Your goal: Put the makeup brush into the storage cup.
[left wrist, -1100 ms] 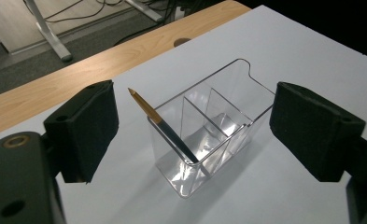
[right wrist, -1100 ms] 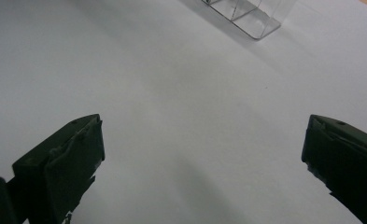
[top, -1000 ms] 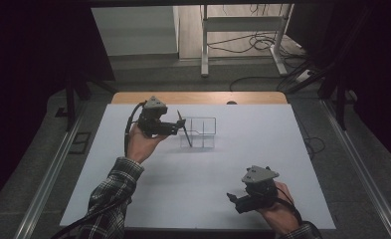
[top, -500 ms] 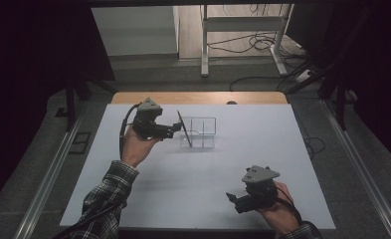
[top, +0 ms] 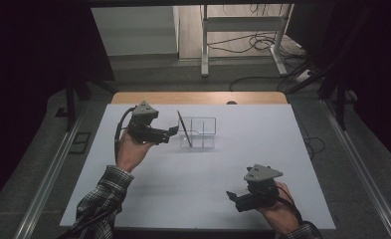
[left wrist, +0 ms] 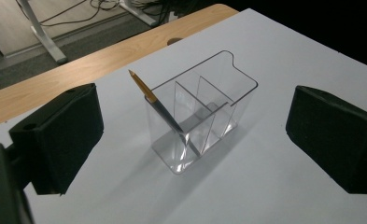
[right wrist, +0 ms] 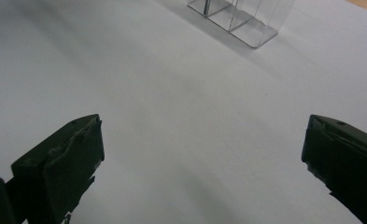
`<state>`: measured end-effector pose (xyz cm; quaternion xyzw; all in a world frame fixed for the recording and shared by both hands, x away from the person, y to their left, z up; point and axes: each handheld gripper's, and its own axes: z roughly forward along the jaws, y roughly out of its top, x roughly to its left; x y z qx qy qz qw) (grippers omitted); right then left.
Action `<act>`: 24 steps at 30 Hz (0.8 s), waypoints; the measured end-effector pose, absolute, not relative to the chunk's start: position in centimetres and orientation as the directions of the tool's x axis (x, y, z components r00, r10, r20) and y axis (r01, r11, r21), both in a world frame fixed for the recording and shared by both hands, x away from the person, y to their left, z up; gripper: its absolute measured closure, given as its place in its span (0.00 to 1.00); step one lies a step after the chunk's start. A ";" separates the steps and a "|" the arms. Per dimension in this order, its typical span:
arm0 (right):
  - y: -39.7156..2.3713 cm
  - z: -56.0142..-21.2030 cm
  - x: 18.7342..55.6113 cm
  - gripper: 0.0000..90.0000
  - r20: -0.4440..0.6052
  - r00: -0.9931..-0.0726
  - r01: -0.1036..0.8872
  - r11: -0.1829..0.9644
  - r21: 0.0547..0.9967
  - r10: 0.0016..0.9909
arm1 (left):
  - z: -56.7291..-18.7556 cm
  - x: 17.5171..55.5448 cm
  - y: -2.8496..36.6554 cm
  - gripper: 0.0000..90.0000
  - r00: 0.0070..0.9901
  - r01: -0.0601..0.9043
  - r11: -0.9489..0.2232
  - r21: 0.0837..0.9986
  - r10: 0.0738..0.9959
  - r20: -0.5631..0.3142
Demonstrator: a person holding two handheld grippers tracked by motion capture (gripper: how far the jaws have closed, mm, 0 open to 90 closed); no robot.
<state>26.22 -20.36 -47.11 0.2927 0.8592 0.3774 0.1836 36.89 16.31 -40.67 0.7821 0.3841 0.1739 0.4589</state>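
Pencil (left wrist: 157, 103) leans tip-up in the clear holder's (left wrist: 228, 93) nearest compartment, just ahead of your left tool (top: 172, 132), whose jaws have just opened wide, empty.

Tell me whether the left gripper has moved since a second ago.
Yes. The left gripper has drawn back leftward from the clear organizer, leaving the pencil leaning inside; its jaws have just been opening, nothing between them.

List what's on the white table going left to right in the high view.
left gripper → pencil leaning in the end compartment → clear organizer → right gripper, nearer the front edge of the table.
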 end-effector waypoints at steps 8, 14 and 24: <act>-20.5 -47.1 26.3 0.00 -0.082 -0.758 0.367 0.527 0.767 0.647 | -40.6 36.0 16.8 0.04 0.646 0.427 -0.293 0.856 0.761 -0.062; -20.6 -47.0 26.3 0.00 -0.081 -0.756 0.369 0.525 0.767 0.650 | -40.6 35.4 17.2 0.04 0.646 0.412 -0.303 0.859 0.762 -0.041; -20.8 -47.0 26.5 0.00 -0.073 -0.750 0.374 0.512 0.773 0.658 | -41.0 34.2 17.9 0.04 0.647 0.410 -0.295 0.863 0.761 -0.048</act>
